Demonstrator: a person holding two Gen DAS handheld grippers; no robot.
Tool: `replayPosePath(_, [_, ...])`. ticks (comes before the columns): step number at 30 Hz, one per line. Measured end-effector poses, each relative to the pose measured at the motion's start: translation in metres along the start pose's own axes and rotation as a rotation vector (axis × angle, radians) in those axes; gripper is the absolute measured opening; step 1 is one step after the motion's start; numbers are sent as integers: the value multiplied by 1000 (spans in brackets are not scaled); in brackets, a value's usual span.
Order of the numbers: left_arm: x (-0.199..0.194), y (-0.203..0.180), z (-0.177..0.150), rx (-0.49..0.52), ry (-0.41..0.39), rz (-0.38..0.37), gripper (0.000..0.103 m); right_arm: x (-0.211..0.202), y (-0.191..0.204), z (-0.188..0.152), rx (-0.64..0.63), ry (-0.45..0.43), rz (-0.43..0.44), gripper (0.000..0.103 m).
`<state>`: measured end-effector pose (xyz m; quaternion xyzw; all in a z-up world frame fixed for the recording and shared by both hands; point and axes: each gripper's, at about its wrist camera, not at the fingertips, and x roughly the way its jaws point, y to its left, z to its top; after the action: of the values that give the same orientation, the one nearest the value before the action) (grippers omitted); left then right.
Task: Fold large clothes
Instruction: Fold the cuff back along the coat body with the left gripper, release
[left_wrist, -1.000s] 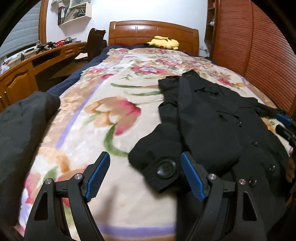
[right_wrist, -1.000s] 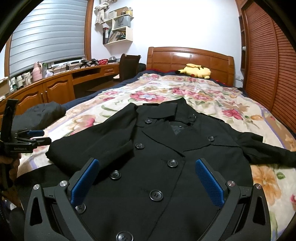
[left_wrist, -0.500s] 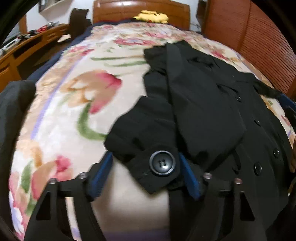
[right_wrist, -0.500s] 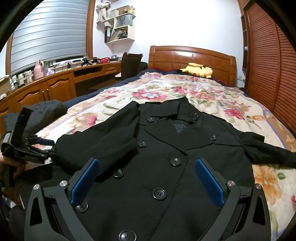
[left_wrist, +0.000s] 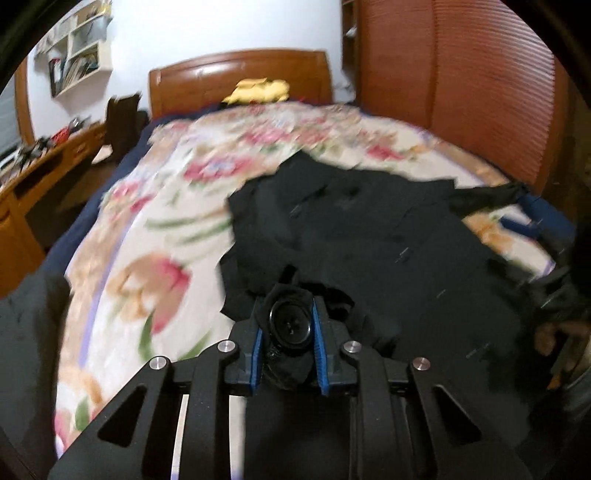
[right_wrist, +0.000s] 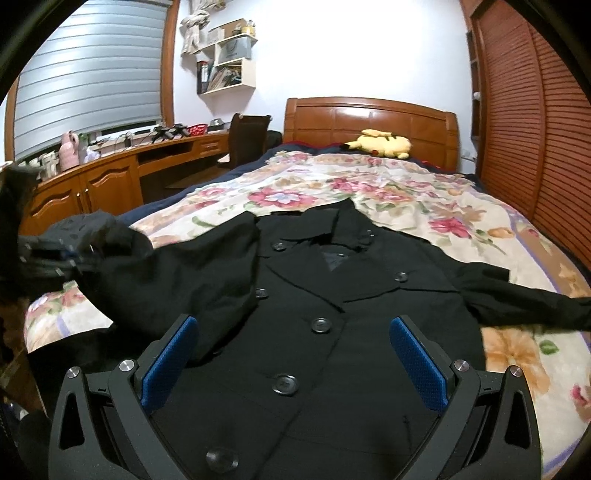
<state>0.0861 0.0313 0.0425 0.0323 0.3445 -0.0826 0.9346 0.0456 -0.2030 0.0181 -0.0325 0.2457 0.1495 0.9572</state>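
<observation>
The left hand-held gripper (left_wrist: 287, 328) is closing on the cuff (left_wrist: 286, 363) of a black coat (right_wrist: 332, 295), pads pinching it. The right hand-held gripper (right_wrist: 291, 365) gapes empty above the coat, spread across the bed's (right_wrist: 461, 206) foot edge. Thick, heavy, limp wool: grip cuffs and hems.

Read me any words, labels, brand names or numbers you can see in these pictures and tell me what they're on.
None can be read.
Books and boxes on the wall shelf: too small to read.
Black coat and its buttons: no label showing.
Left wrist view: too blurred for any text.
</observation>
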Motion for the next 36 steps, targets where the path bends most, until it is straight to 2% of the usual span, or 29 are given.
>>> replayPosePath(6, [-1,-57,34,64,-63,-62,23,-16,-22,-7,48,-12,-50,103])
replayPosePath(9, [5,-81,43,103,-83,-47,24,-23,-33,-12,64,-8,-78,103])
replayPosePath(12, [11,-97,44,131,-103,-37,38,-27,-39,-19,70,10,-111,103])
replayPosePath(13, [12,-100,42,130,-105,-50,48,-27,-40,-20,76,16,-117,103])
replayPosePath(15, [13,-106,36,132,-112,-80,54,-26,-41,-20,88,24,-124,103])
replayPosePath(19, [11,-103,19,108,-122,-118,79,-27,-37,-15,99,24,-120,103])
replayPosePath(23, [5,-85,2,55,-133,-134,79,-25,-33,-12,93,25,-101,103])
replayPosePath(29, [3,-53,-21,-13,-166,-73,80,-14,-22,-9,68,39,-62,103])
replayPosePath(36, [6,-29,-33,-39,-173,-42,80,1,-2,1,49,48,8,103])
